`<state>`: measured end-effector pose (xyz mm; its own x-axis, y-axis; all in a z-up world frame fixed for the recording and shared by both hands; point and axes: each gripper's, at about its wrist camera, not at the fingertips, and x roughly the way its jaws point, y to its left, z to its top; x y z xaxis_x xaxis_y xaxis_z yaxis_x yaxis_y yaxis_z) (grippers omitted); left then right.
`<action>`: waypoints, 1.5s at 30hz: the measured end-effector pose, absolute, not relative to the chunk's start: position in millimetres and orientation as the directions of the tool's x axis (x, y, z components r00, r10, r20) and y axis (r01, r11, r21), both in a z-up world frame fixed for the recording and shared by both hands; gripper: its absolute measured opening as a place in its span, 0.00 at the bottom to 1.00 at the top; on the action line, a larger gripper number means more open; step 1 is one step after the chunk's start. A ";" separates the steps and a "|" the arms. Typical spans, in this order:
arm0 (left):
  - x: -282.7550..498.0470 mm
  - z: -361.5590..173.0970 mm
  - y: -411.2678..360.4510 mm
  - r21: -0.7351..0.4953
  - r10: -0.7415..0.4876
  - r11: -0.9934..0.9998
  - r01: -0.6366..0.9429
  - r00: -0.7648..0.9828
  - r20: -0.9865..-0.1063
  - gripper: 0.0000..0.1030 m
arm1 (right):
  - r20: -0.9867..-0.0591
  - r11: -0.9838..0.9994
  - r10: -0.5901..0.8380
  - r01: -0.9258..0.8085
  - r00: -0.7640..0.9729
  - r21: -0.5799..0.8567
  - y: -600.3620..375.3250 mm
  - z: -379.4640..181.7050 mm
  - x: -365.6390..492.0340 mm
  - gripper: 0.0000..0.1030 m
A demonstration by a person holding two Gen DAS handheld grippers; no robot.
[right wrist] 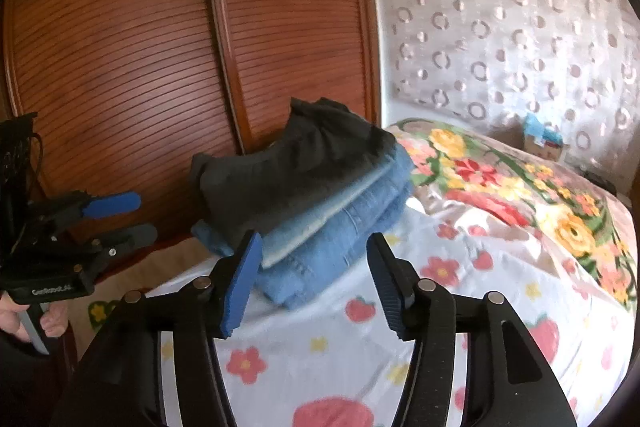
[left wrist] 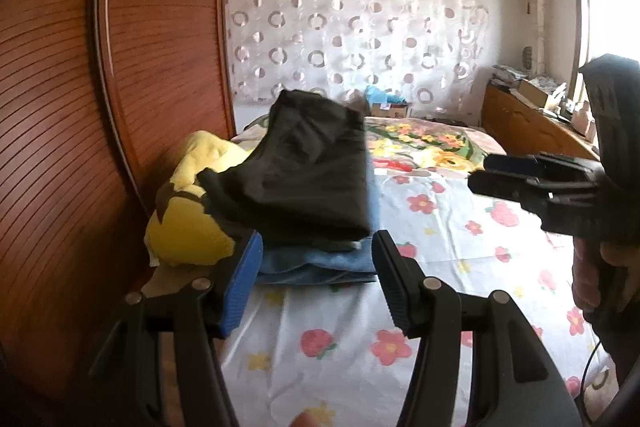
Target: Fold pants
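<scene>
Folded black pants [left wrist: 304, 171] lie on top of a stack of folded blue jeans [left wrist: 320, 259] at the left side of the bed; the black pants [right wrist: 288, 167] and jeans [right wrist: 340, 223] also show in the right wrist view. My left gripper [left wrist: 316, 251] is open and empty, just in front of the stack. My right gripper [right wrist: 312, 255] is open and empty, also just short of the stack. In the left wrist view the right gripper [left wrist: 480, 175] hovers to the right. In the right wrist view the left gripper [right wrist: 136, 217] hovers at the left.
The bed has a white floral sheet [left wrist: 440, 227] and a flowered quilt [right wrist: 520, 187] further back. A yellow plush toy [left wrist: 188, 219] lies beside the stack. A wooden slatted wardrobe [right wrist: 160, 47] stands close on the left. A cluttered wooden cabinet [left wrist: 532, 115] stands at the right.
</scene>
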<state>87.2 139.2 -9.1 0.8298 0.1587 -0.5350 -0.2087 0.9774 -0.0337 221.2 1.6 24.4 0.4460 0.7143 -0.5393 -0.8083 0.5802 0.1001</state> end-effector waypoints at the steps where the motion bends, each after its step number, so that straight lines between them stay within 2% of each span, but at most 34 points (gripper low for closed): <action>1: 87.0 -9.1 134.8 -0.032 0.157 0.978 -0.205 0.832 -0.533 0.55 | -0.537 0.589 0.710 -0.802 0.455 0.100 -4.2 24.0 217.1 0.58; 4: 87.7 -10.6 122.9 -0.007 0.167 0.979 -0.202 0.830 -0.532 0.55 | -0.533 0.620 0.693 -0.779 0.485 0.098 -23.2 22.2 203.9 0.64; 14: 89.6 -14.3 91.5 -0.078 0.031 0.993 -0.086 0.843 -0.536 0.55 | -0.524 0.704 0.635 -0.704 0.568 0.091 -79.9 15.2 171.6 0.65; 23: 86.8 -18.1 55.6 -0.049 -0.015 0.999 -0.013 0.840 -0.542 0.55 | -0.512 0.757 0.594 -0.646 0.621 0.094 -122.7 17.9 145.4 0.70; 25: 84.6 -19.3 48.6 -0.041 -0.020 0.999 -0.002 0.836 -0.549 0.55 | -0.513 0.769 0.585 -0.632 0.629 0.102 -130.2 17.4 139.9 0.72; 27: 80.9 -21.4 40.1 -0.033 -0.025 0.999 0.008 0.833 -0.552 0.55 | -0.512 0.779 0.575 -0.618 0.638 0.106 -137.4 18.4 135.2 0.80; 30: 74.2 -22.8 30.7 -0.040 -0.041 0.999 0.022 0.832 -0.554 0.55 | -0.509 0.804 0.547 -0.587 0.665 0.098 -149.4 19.2 125.8 0.86; 45: 55.1 -7.6 -3.1 -0.036 -0.060 0.998 0.048 0.833 -0.550 0.55 | -0.488 0.888 0.436 -0.448 0.756 0.100 -209.6 38.3 85.6 0.88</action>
<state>55.1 -3.1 -7.6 0.8328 -0.0600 -0.5503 0.0479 0.9982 -0.0363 85.6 -209.6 38.3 0.7558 0.4362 -0.4884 -0.4481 0.8884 0.1001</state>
